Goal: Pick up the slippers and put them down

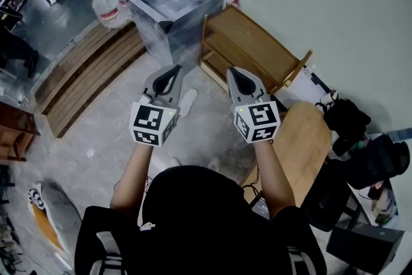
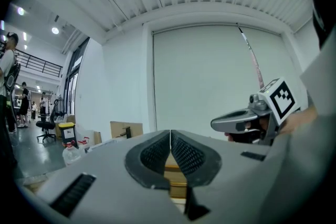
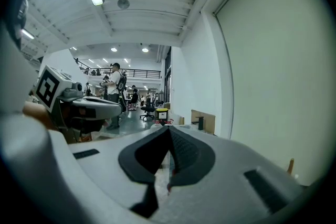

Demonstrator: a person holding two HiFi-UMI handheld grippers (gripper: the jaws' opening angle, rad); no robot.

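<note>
Slippers: only one white slipper (image 1: 188, 102) can be made out. It lies on the floor (image 1: 103, 132) in front of the wooden rack (image 1: 257, 35), partly covered in the head view by the left gripper (image 1: 172, 71). No second slipper is identifiable.

Grippers: the left gripper and the right gripper (image 1: 233, 71) are held level, side by side, above the floor. On each, the jaws are pressed together with nothing between them.

Stage: a slipper on the floor with both grippers empty fits either a slipper awaiting pick-up or one already set down. The frames do not decide which.

Hazards, as judged:
- Both gripper views look out at the wall and the room, not at the floor, so neither shows the slipper. Any descent would be guided by the head view alone, where the left gripper masks part of the slipper.
- Closed jaws lowered onto a light slipper would likely push it across the smooth floor.
- The rack stands near; a forward swing could strike it.
</note>
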